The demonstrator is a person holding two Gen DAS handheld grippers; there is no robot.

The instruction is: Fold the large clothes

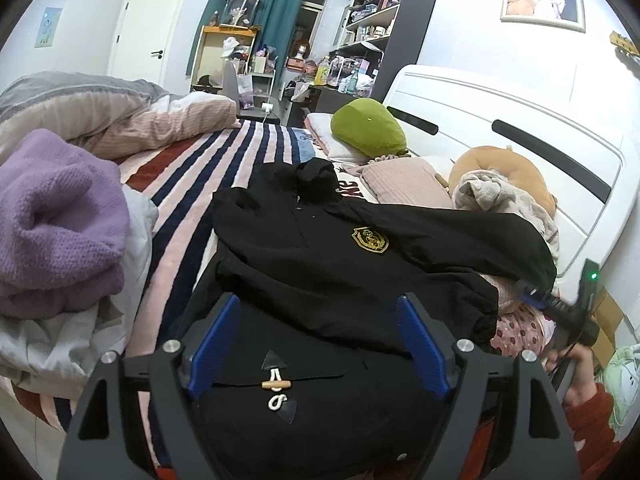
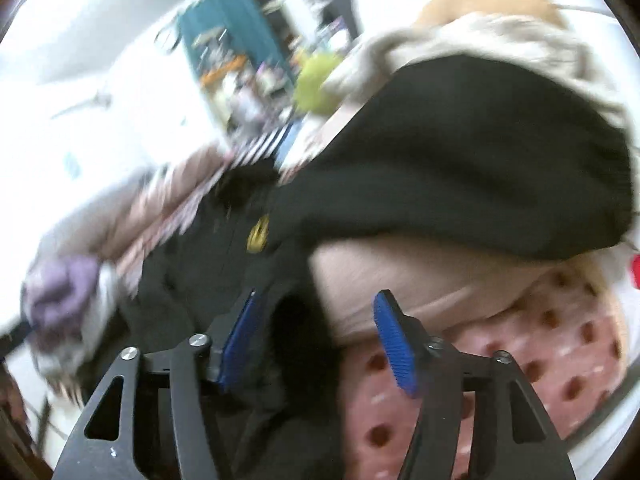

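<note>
Both tongs, left (image 1: pixel 316 344) and right (image 2: pixel 316 340), are gaping, gripping nothing. Underneath, the black coat (image 1: pixel 340 264) is sprawling on the bed (image 1: pixel 192 168): probably heavy, limp; sleeve cuff (image 1: pixel 486 312) seems graspable.

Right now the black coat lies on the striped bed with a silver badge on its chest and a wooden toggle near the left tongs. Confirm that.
Not quite: the badge is gold, not silver, as the left wrist view shows. The rest holds: the black coat lies on the striped bed, with a wooden toggle near the left tongs.
</note>
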